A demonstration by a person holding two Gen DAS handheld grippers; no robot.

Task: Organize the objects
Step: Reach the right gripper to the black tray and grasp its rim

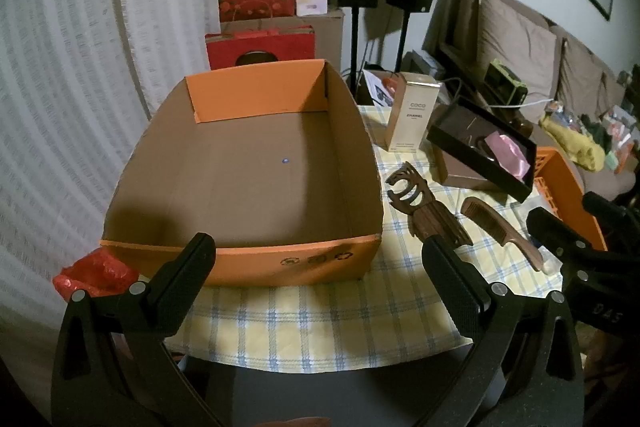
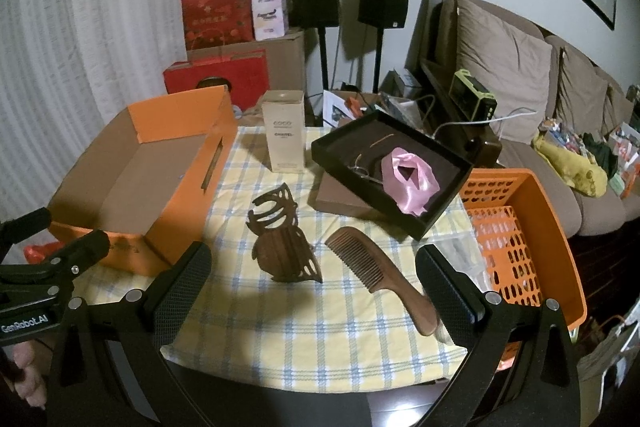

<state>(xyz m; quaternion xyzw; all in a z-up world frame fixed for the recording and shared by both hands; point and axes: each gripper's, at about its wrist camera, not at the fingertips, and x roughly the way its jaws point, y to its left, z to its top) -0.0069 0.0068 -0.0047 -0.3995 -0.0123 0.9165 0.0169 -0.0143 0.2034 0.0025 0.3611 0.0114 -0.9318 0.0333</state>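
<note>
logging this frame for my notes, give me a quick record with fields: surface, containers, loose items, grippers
surface: table with checked cloth
containers: open orange box, nothing in it; orange basket; black tray holding pink ribbon
loose items: wooden comb, carved wooden holder, perfume box upright
grippers: left gripper open, holding nothing; right gripper open, holding nothing
</note>
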